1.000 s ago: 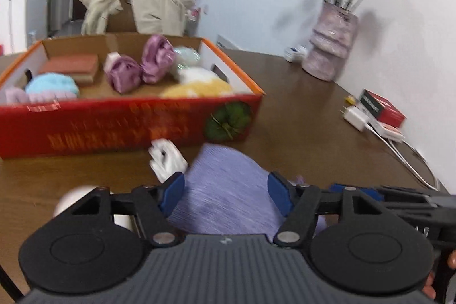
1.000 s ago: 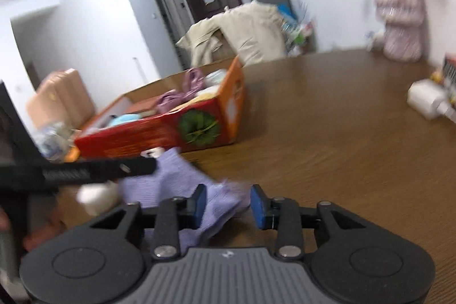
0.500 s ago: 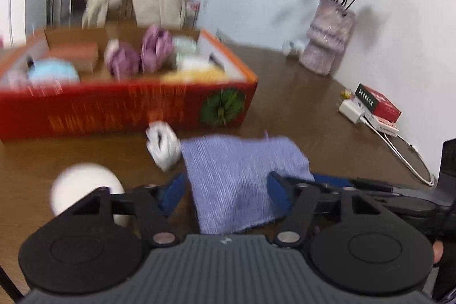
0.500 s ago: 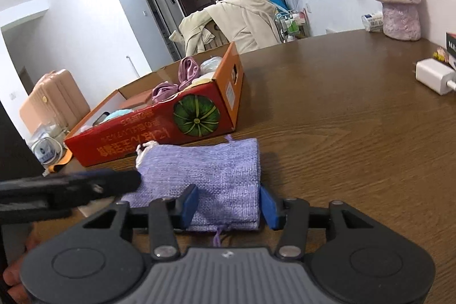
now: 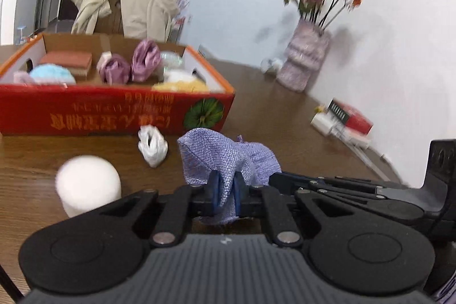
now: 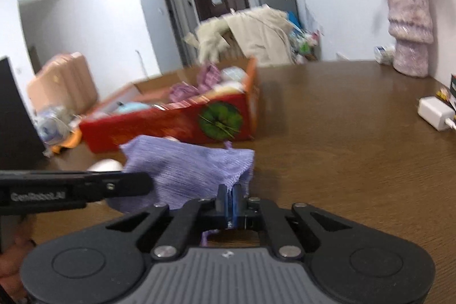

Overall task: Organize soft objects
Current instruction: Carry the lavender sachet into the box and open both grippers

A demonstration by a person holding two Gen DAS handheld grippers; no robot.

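Left wrist view: my left gripper [image 5: 226,191] has just closed on the purple cloth pouch [image 5: 222,158] — fabric bunches up between its pads. My right gripper [image 6: 228,197] has closed too, pinching the pouch's other edge, so the pouch hangs between both claws above the wooden table [image 6: 342,133]. Ahead of them sits the red box [image 5: 114,113].

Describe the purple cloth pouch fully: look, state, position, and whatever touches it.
The purple cloth pouch is coarse, loosely woven lavender fabric with a drawstring end at its far edge. It is bunched and lifted, its near edge pinched at two spots: the left gripper and right gripper are both shut on it. It hangs in front of the red box.
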